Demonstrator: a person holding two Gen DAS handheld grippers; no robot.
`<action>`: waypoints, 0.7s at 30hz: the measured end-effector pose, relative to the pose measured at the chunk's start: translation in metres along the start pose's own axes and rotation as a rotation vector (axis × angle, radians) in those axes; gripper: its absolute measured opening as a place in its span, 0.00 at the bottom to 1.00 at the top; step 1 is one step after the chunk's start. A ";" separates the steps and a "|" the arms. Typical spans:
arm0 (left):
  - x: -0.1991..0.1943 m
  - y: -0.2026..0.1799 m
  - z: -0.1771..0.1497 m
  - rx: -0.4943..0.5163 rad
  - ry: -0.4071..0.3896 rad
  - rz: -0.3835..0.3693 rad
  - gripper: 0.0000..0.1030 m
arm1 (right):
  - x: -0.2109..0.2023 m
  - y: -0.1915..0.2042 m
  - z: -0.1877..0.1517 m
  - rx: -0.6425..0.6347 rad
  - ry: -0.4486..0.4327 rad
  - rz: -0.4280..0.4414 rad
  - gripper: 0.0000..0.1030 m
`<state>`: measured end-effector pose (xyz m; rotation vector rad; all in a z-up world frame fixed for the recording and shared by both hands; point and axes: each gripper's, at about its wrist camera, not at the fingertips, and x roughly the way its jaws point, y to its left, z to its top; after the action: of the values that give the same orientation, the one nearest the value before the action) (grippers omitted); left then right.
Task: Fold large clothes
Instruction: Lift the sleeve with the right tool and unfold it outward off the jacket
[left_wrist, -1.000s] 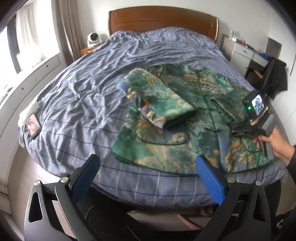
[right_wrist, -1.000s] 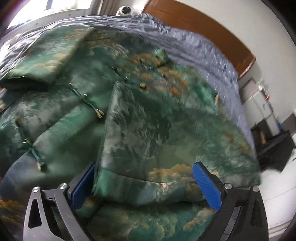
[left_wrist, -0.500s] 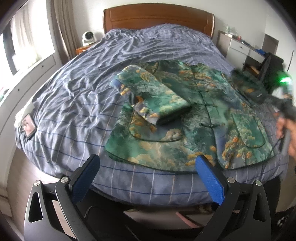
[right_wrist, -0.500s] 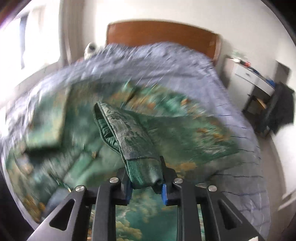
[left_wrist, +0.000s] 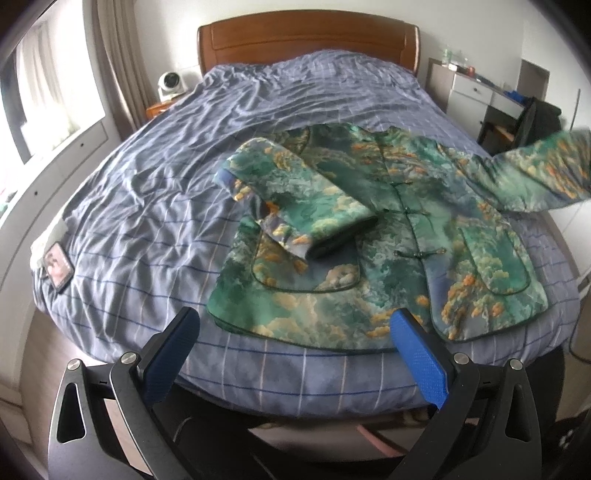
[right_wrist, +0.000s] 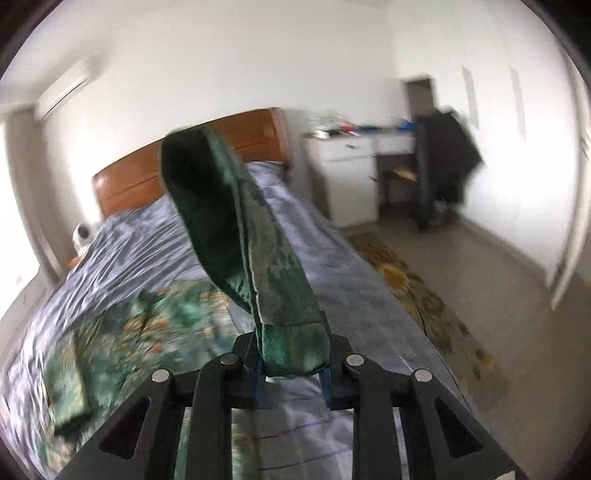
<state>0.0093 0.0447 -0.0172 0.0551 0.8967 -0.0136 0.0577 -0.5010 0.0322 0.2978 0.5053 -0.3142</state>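
Lifting since earlier: right gripper (right_wrist: 291, 363) fingers clamped on jacket sleeve (right_wrist: 240, 236), now raised; left gripper (left_wrist: 295, 354) fingers wide, empty.

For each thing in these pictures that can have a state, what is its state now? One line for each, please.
left gripper: open, empty, in front of the bed's near edge.
right gripper: shut on the right sleeve.
right sleeve: lifted off the bed, stretched outward, blurred.
left sleeve: folded across the jacket's front.
jacket: lying flat, front up, buttoned.
bed cover: wrinkled.
desk drawers: closed.
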 end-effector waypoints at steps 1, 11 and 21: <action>0.000 0.000 0.001 0.001 -0.001 0.002 1.00 | 0.004 -0.017 -0.002 0.048 0.012 -0.017 0.22; 0.002 0.002 0.008 0.031 -0.013 0.027 1.00 | 0.058 -0.111 -0.061 0.363 0.192 -0.029 0.31; 0.075 0.010 0.034 0.221 0.070 -0.071 1.00 | 0.027 -0.115 -0.098 0.214 0.223 -0.205 0.54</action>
<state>0.0828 0.0537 -0.0542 0.2311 0.9640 -0.1781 -0.0031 -0.5771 -0.0860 0.4937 0.7259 -0.5392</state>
